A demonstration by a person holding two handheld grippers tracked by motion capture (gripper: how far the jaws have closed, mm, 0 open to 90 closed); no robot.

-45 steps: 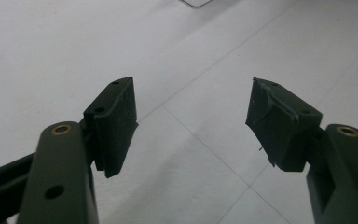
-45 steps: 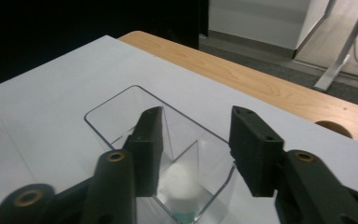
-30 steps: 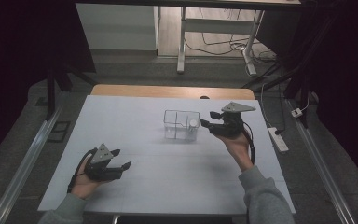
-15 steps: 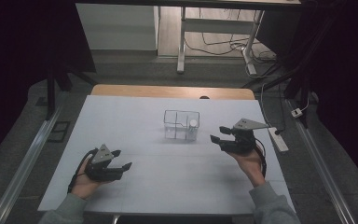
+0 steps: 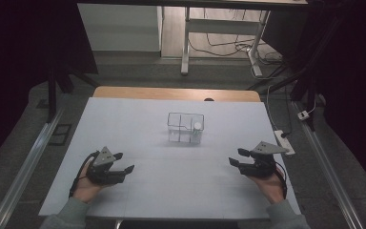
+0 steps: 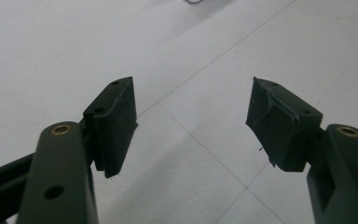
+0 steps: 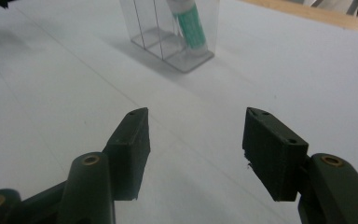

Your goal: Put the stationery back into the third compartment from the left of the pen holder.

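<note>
A clear plastic organiser (image 5: 185, 128) with several compartments stands at the middle of the white table (image 5: 124, 119). A white and green tube (image 5: 197, 130) stands tilted in its right front compartment; in the right gripper view the tube (image 7: 188, 21) leans inside the organiser (image 7: 168, 37). My left gripper (image 5: 124, 162) rests low at the front left, open and empty, jaws wide in the left gripper view (image 6: 191, 126). My right gripper (image 5: 235, 158) sits at the front right, open and empty (image 7: 196, 149), well short of the organiser.
A wooden table edge (image 5: 171, 93) runs along the back. A power strip (image 5: 284, 141) lies on the floor off the right edge, near cables. Metal rails flank the table on both sides.
My right gripper has drawn back from beside the organiser toward the front right of the table. The left gripper has stayed where it was.
</note>
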